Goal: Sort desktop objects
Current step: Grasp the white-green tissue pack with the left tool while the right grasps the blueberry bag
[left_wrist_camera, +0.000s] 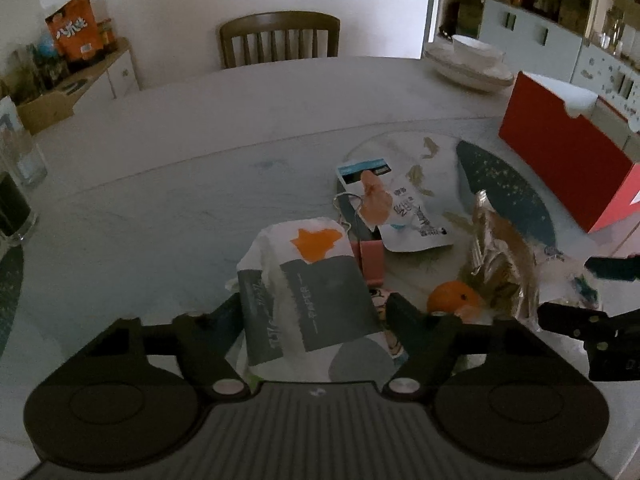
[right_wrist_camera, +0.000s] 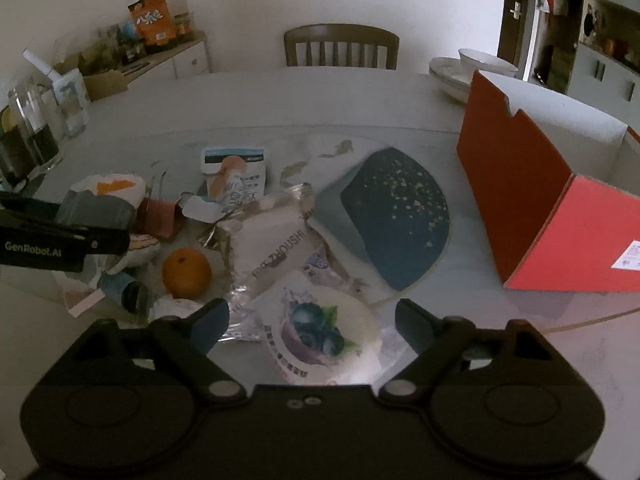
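Round pale table (right_wrist_camera: 280, 96), red box (right_wrist_camera: 532, 204), stacked bowls (right_wrist_camera: 460, 72), orange (right_wrist_camera: 186, 273), snack packets (right_wrist_camera: 276, 236)

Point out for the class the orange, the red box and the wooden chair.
orange (right_wrist_camera: 186, 273), right wrist view, middle of its peel.
red box (right_wrist_camera: 516, 196), right wrist view, its dark red side wall.
wooden chair (left_wrist_camera: 280, 38), left wrist view, its slatted backrest.

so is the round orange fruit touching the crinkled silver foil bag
Cannot tell. In the right wrist view the orange fruit sits close beside the silver foil bag, but dim light hides any gap.
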